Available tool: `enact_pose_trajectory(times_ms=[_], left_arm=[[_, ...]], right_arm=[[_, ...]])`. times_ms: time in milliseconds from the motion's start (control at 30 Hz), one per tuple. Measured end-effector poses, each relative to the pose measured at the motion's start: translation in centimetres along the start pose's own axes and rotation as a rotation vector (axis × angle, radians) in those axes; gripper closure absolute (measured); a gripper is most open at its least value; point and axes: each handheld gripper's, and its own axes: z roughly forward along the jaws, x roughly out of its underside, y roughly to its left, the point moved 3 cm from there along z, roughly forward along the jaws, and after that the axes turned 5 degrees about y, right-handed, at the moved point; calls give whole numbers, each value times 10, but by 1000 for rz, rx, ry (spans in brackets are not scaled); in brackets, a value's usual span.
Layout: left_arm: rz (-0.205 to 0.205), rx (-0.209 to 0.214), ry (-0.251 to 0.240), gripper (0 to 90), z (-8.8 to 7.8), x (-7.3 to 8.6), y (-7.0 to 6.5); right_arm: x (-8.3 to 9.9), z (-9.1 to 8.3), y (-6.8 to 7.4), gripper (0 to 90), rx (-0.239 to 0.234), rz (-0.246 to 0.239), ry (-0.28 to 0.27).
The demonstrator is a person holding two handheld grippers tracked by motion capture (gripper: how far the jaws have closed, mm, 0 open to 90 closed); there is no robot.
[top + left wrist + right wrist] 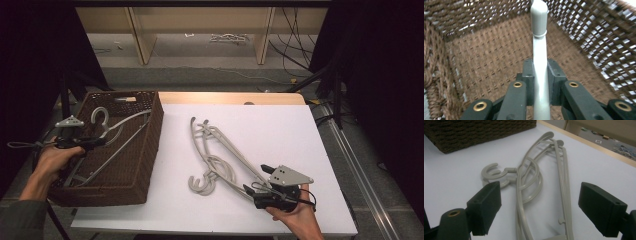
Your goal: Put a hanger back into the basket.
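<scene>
A person works at a white bench [280,130] with a hand-held gripper in each hand. The left gripper [92,142] reaches over the near-left rim of a dark brown wicker basket [150,145] that sits on the bench's left end. Its fingers [554,72] are clenched on a grey plastic hanger [540,65]; in the left gripper view the hanger's slim bar runs straight up between the two pads and away from them, ending in a rounded tip above the woven basket floor. From the high view this held hanger lies inside the basket, its long axis slanting from the basket's near-left corner toward the far right, with its hook [100,116] just beyond the fingers at the far side. The right gripper [255,189] rests low over the near-right part of the bench, fingers [486,202] released and standing wide apart. Directly ahead of them lies a pile of grey hangers [541,177] flat on the bench, well apart from the basket. The near end of the pile passes between the open pads without touching either one; the long bars stretch away from the fingers toward the bench's far side, and the curled hooks [495,173] lie to the left of the bars, just beyond the left pad.
</scene>
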Motion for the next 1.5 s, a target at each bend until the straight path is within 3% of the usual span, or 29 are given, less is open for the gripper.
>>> enact_pose_trajectory(times_ms=[33, 67, 167, 200, 233, 267, 400, 567, 633, 667, 700, 800, 900, 967, 1000, 1033, 1067, 1133, 1333, 1500], left_arm=[[0, 0, 0, 786, 0, 0, 0], [35, -17, 52, 786, 0, 3, 4], [-5, -37, 48, 780, 2, 6, 8], [-51, -49, 12, 771, 3, 8, 12], [-51, -49, 12, 770, 3, 8, 12], [-64, -78, 36, 768, 2, 10, 16], [-97, -94, 40, 760, 1, 12, 19], [-143, -116, 8, 738, 1, 10, 18], [-141, -139, 33, 661, -4, 11, 22], [-186, -154, -14, 632, -4, 10, 20], [-167, -167, 10, 632, -9, 10, 23], [-249, -205, -89, 536, -18, 5, 19], [-249, -203, -146, 476, -31, -1, 11], [-248, -187, -170, 409, -41, -5, 3], [-245, -174, -207, 364, -52, -10, -7], [-245, -174, -207, 346, -52, -10, -7], [-226, -153, -233, 330, -62, -14, -19], [-221, -136, -248, 310, -66, -16, -27], [-189, -4, -338, 279, -79, -25, -74], [-162, 105, -385, 260, -81, -31, -118]], right_arm=[[0, 0, 0, 194, 0, 0, 0], [0, 0, 0, 195, 0, 0, 0], [0, 0, 0, 195, -1, 1, 3], [0, 0, 0, 195, -1, 3, 3], [0, 0, 0, 195, -1, 3, 3], [0, 0, 0, 195, -2, 4, 5], [0, 0, 0, 195, -2, 1, 5], [0, 1, 0, 195, -2, 3, 6], [1, 1, 0, 194, -1, 3, 6], [0, 1, 0, 195, -1, 4, 5], [0, 1, 0, 195, -1, 4, 5], [1, 1, 0, 195, 0, 3, 5], [0, 1, 0, 195, 0, 0, 3], [0, 1, 0, 195, 0, 0, 3], [1, 1, 0, 195, -2, 0, 4], [1, 1, 0, 195, -2, 0, 4], [1, 1, 0, 195, -1, 0, 2], [1, 2, 1, 195, 0, 3, -2], [1, 3, 3, 195, -9, -3, 8], [1, 4, 4, 194, -9, -4, 10]])
